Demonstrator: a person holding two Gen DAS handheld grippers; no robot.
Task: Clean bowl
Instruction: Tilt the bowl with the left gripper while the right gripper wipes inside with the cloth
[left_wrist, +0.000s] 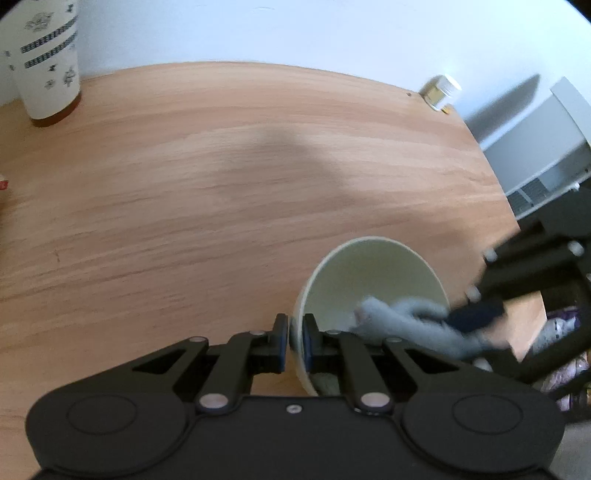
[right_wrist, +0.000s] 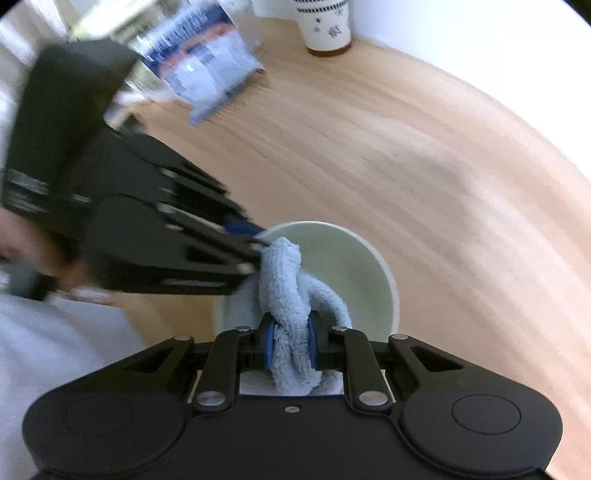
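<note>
A pale green bowl (left_wrist: 373, 280) is tilted above the wooden table. My left gripper (left_wrist: 295, 334) is shut on the bowl's near rim, one finger inside and one outside. My right gripper (right_wrist: 291, 341) is shut on a light blue cloth (right_wrist: 286, 291), and the cloth lies inside the bowl (right_wrist: 343, 266) against its wall. In the left wrist view the cloth (left_wrist: 406, 325) shows in the bowl with the right gripper (left_wrist: 476, 314) coming in from the right, blurred. The left gripper (right_wrist: 255, 240) shows blurred at the bowl's left rim in the right wrist view.
A white patterned cup (left_wrist: 48, 62) stands at the table's far left corner; it also shows in the right wrist view (right_wrist: 327, 26). A small jar (left_wrist: 441, 92) sits at the far right edge. A blue-and-white packet (right_wrist: 207, 62) stands near the cup.
</note>
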